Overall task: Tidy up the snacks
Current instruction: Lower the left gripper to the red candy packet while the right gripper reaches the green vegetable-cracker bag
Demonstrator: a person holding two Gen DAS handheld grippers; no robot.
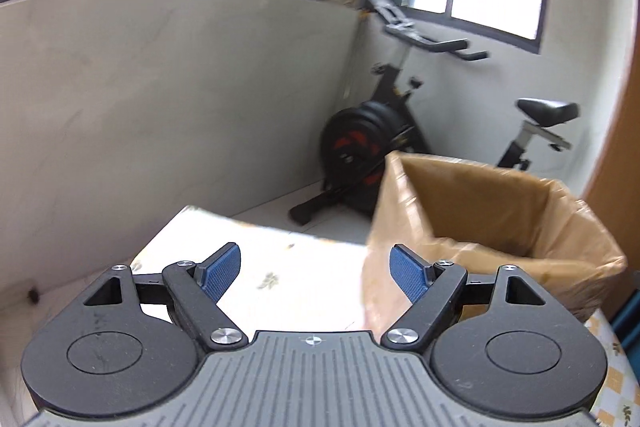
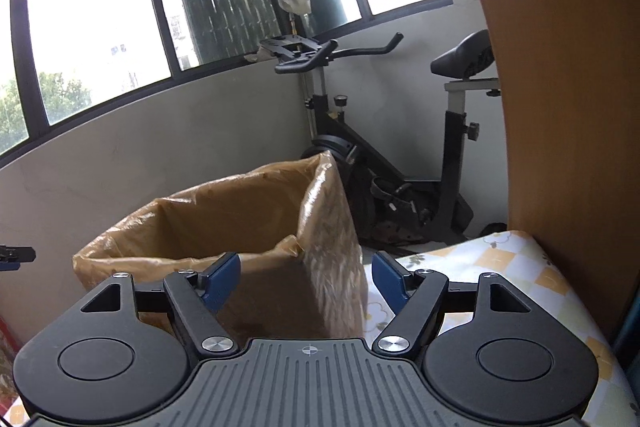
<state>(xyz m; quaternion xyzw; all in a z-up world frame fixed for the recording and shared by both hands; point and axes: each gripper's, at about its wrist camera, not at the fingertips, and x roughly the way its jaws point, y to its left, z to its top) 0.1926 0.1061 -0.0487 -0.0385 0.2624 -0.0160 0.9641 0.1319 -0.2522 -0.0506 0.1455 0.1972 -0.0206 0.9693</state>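
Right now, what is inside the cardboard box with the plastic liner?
Inside the cardboard box, only the plastic liner on the inner walls shows. No snacks are visible. The bottom is hidden by the near rim in both views, so contents there cannot be ruled out.

Our left gripper (image 1: pixel 316 273) and right gripper (image 2: pixel 306 277) look alike: we see black linkage arms with silver screws, round black housings, blue textured pads (image 1: pixel 218 273) and a ribbed grey body bearing a small crosshair mark.
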